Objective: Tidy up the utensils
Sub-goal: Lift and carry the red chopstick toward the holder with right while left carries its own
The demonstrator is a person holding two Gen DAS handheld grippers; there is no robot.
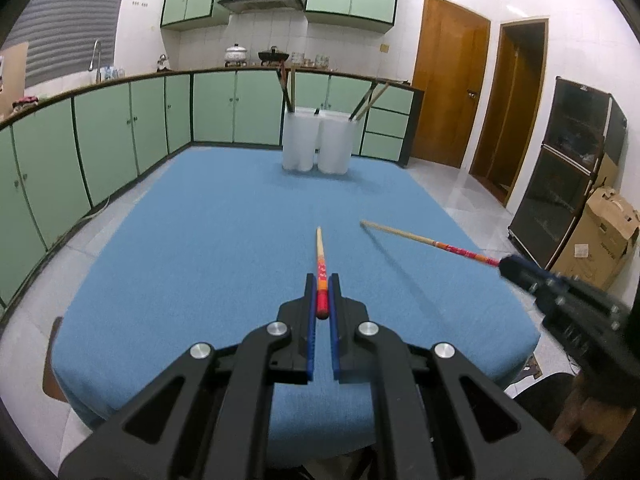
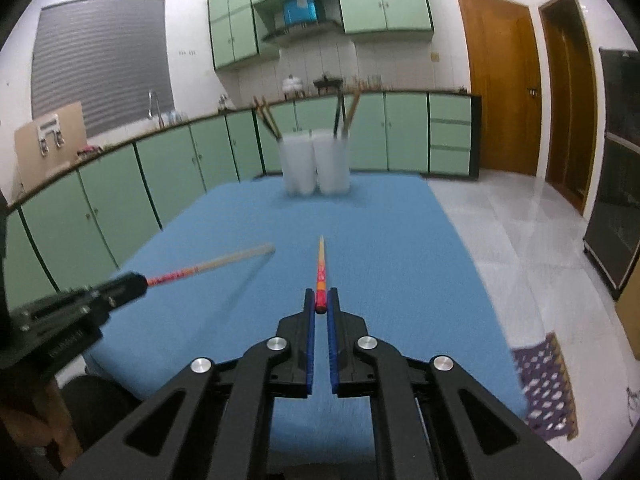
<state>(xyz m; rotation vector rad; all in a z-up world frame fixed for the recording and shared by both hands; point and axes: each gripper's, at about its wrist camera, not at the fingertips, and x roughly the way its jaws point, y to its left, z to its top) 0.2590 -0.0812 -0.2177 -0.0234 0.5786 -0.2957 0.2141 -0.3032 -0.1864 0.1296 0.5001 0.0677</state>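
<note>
**Left wrist and right wrist views: one chopstick clamped in each gripper**

Left wrist view: the left gripper (image 1: 323, 280) has its two blue-padded fingers closed on the red end of a chopstick (image 1: 321, 264), whose pale wooden tip points toward 12 o'clock above the blue tablecloth (image 1: 200, 248). At 3 o'clock the right gripper (image 1: 510, 266) enters the frame, its tips pinched on a second chopstick (image 1: 424, 239) whose bare tip points toward 10 o'clock. At 12 o'clock, near the far edge of the cloth, two white holders (image 1: 316, 140) stand side by side, touching or nearly so, each with dark and tan utensils (image 1: 287, 88) leaning out.

Right wrist view: the right gripper (image 2: 322, 294) is shown closed on the red end of its chopstick (image 2: 320, 270), tip toward 12 o'clock. At 9 o'clock the left gripper (image 2: 136, 280), blurred, grips its chopstick (image 2: 216, 265). The holders (image 2: 314, 164) stand at 12 o'clock; green cabinets (image 2: 120, 196) run behind.
</note>
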